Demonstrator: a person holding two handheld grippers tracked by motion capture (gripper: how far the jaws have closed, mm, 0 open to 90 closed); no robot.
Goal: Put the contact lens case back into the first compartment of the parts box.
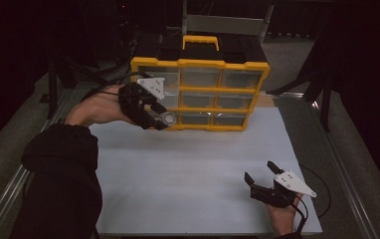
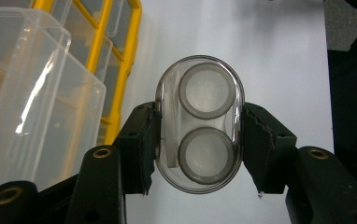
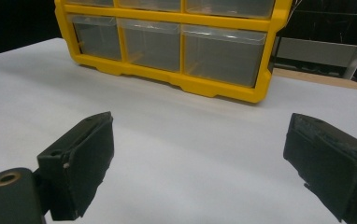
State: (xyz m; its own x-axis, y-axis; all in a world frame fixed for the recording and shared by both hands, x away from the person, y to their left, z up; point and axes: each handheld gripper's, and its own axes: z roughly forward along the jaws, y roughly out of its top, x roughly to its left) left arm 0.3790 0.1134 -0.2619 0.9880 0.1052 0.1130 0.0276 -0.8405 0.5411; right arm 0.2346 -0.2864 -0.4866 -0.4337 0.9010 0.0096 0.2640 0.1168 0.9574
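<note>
Your left gripper (image 2: 199,140) is closed about halfway on a clear oval case (image 2: 199,123), one pad pressing each long side. Two round, grey-rimmed pieces sit stacked inside it. In the high view, you hold the case (image 1: 167,118) off the white tabletop (image 1: 188,169), at the lower left corner of a yellow drawer organizer (image 1: 200,94) that stands upright at the far edge. A clear drawer (image 2: 32,93) juts out of the organizer just beside the case, on the left of the left gripper view.

Your right gripper (image 1: 261,175) rests near the front right corner of the tabletop, jaws spread wide with nothing between them, pointing toward the organizer (image 3: 176,46).

The step in hand looks like moving the case between the pulled-out drawer and the tabletop; which way it is going cannot be told. If it goes into the drawer, the next move calls for lining it up over the opening before you loosen the pads.
</note>
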